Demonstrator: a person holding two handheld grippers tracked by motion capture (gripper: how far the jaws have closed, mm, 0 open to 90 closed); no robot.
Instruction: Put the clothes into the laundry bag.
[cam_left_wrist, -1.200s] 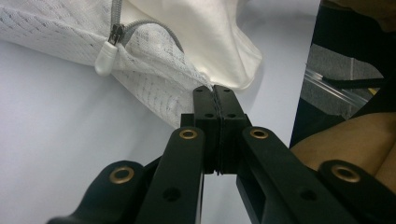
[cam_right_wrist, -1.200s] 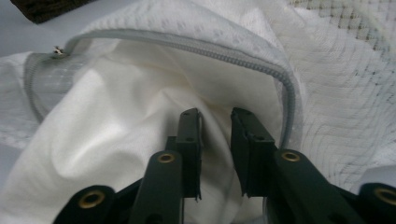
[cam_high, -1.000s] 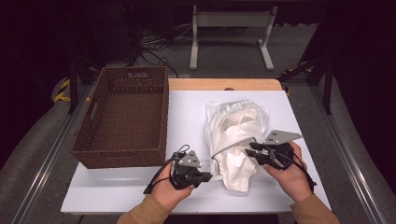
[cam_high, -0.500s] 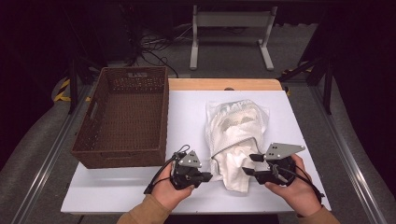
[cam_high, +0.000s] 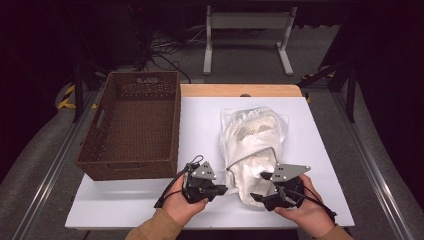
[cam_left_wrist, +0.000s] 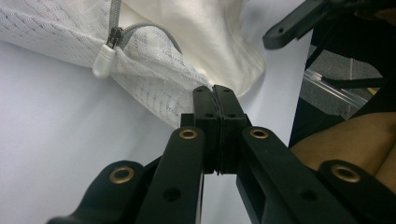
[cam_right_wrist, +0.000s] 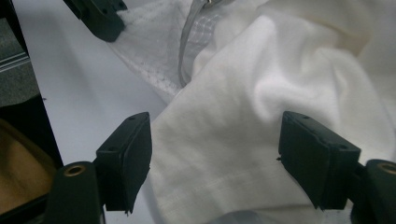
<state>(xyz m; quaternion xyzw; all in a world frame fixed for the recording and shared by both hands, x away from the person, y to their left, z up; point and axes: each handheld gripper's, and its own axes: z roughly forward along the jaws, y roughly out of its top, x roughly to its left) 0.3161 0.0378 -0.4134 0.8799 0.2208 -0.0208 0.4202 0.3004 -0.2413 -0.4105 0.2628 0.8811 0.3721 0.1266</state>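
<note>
L gripper (cam_left_wrist: 215, 100): jaws pressed flat together, pinching the mesh edge of the white mesh laundry bag (cam_high: 252, 145) at its near-left corner. R gripper (cam_right_wrist: 215, 154): jaws wide apart and just been opening; white cloth (cam_right_wrist: 261, 116) lies between the pads, neither pad pressing on it.

Bag: on the table, right of centre, long axis approx 12–6 o'clock in the high view. Zippered open end toward 6 o'clock, at the grippers; closed end toward 12. Cloth spills out of the mouth at the near end. L gripper (cam_high: 200, 182) sits at approx 8 o'clock of the bag mouth, R gripper (cam_high: 277, 187) at approx 5 o'clock.

Surface: white tabletop (cam_high: 200, 120) with a wooden strip (cam_high: 240, 90) along the far edge. Brown wicker basket (cam_high: 132, 125) at 9 o'clock of the bag, well apart from it. Room dark; grey floor, cables and a white metal stand (cam_high: 247, 35) at 12 o'clock beyond the table.

View diffs: L gripper view gives the zipper pull (cam_left_wrist: 103, 56) w/ white tab and grey zip track curving off it, plus the mesh weave. R gripper view gives cloth folds close up and the zip track (cam_right_wrist: 187, 51) running toward the top.
</note>
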